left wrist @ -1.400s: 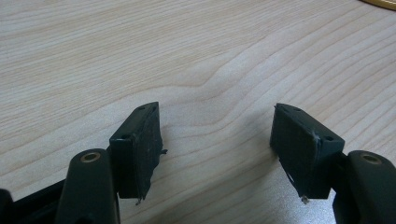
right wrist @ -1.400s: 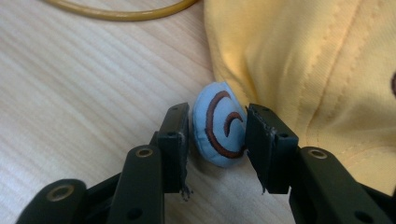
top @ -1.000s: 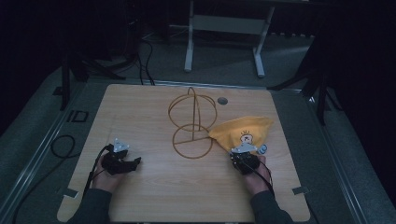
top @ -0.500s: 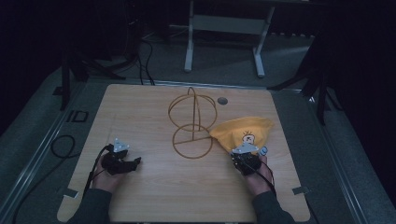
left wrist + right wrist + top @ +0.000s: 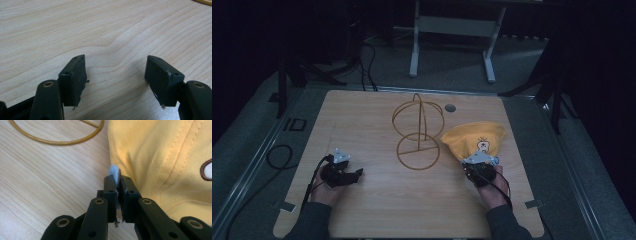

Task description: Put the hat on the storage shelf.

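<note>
Two grippers sit low on the wooden table (image 5: 377, 210) in the high view, one per hand. The left gripper (image 5: 358, 173) rests at about eight o'clock from the gold wire stand (image 5: 417, 134), forearm coming up from the bottom edge, well apart from everything, seemingly parked. The right gripper (image 5: 477, 165) touches the near edge of the yellow cap (image 5: 474, 137), which lies at four o'clock just beside the stand's base ring.

Left gripper view: jaws stand wide apart over bare wood, holding nothing.

Right gripper view: the jaws are pinched tight on the cap's rim (image 5: 115, 173), a pale blue lining showing between them, probably to lift the cap toward the stand.
</note>
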`<state>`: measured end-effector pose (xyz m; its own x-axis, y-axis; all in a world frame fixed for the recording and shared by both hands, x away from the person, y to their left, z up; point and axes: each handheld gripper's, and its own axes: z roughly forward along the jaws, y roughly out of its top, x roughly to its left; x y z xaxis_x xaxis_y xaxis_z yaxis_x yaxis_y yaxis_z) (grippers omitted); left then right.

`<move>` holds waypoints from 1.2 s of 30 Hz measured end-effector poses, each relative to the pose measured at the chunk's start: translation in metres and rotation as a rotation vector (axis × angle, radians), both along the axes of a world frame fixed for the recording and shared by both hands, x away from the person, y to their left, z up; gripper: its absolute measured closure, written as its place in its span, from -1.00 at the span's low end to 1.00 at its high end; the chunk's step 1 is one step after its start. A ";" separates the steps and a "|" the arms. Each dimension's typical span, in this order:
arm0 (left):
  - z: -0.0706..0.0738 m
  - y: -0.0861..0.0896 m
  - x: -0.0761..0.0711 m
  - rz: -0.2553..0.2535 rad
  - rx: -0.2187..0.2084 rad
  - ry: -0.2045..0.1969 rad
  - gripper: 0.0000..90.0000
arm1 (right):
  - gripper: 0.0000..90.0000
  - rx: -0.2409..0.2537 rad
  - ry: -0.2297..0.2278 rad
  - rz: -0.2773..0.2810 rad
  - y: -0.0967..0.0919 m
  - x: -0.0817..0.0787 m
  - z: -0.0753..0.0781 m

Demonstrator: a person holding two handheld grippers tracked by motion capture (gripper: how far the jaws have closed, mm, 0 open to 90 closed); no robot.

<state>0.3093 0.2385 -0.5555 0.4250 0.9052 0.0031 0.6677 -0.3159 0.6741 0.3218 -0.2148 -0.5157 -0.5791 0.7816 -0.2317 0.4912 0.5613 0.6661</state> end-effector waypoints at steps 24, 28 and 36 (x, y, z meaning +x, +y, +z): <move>0.000 0.000 0.000 0.002 -0.003 -0.001 -0.25 | 0.88 0.020 -0.092 -0.068 -0.036 -0.004 0.044; 0.000 0.000 0.000 0.002 -0.002 -0.001 -0.25 | 0.88 0.032 -0.117 -0.094 -0.047 -0.004 0.054; 0.000 0.000 0.000 0.002 -0.004 -0.001 -0.25 | 0.88 0.048 -0.153 -0.130 -0.063 -0.006 0.070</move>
